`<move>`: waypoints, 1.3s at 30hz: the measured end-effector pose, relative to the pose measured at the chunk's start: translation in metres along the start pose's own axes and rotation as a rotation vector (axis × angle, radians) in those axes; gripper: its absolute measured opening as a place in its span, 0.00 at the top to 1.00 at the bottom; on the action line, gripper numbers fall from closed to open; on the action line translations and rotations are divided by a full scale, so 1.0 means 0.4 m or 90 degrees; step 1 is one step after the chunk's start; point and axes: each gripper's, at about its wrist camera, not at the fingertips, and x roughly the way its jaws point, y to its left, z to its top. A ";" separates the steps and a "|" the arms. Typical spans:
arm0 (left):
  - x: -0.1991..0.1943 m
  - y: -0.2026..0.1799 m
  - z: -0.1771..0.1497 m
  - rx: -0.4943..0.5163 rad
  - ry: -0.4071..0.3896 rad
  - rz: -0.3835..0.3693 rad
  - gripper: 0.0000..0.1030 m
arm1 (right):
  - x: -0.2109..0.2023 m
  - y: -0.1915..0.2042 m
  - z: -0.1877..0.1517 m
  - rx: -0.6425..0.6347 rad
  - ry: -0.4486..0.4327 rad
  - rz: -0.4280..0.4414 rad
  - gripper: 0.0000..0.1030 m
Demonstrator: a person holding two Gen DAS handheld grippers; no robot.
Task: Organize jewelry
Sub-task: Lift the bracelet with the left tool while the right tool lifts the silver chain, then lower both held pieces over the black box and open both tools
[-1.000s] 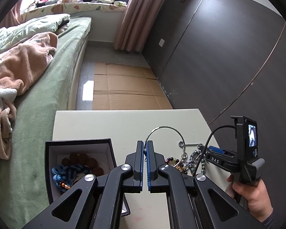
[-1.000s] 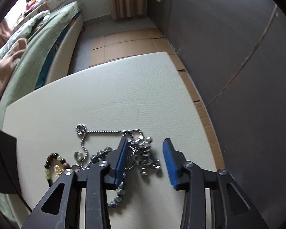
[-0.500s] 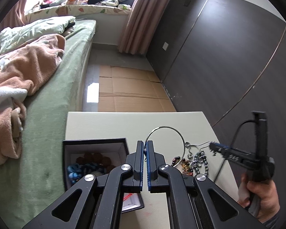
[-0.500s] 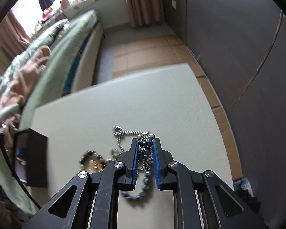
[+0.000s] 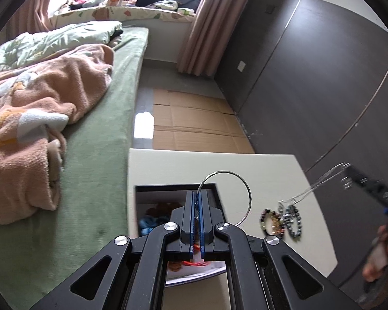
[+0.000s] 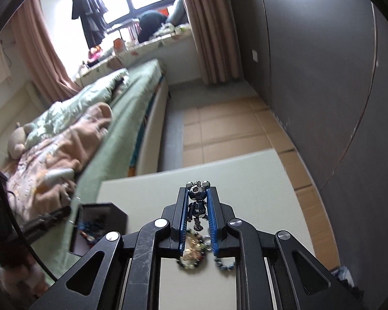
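My left gripper (image 5: 198, 201) pinches a wire hoop (image 5: 226, 196) above the box (image 5: 142, 193); my right gripper (image 6: 198, 204) clamps a pendant (image 6: 198, 201), chain dangling. Next, I'd carry it boxward.

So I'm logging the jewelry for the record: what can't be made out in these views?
- Black box contents: left wrist view, mostly behind the left gripper.
- Bead bracelets: right wrist view, blurred, partly behind the right gripper.
- Right gripper holding the figure pendant: left wrist view, motion-blurred at the frame edge.
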 end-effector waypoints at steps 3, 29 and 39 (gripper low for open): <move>0.006 0.010 -0.002 0.009 0.003 0.019 0.98 | -0.053 0.034 0.026 -0.007 -0.032 0.012 0.85; -0.089 0.134 0.037 -0.137 -0.037 -0.044 0.34 | -0.330 0.515 0.209 -0.183 -0.171 0.041 0.85; -0.116 0.185 0.042 -0.182 -0.058 -0.044 0.34 | -0.284 0.579 0.173 -0.208 -0.150 0.039 0.85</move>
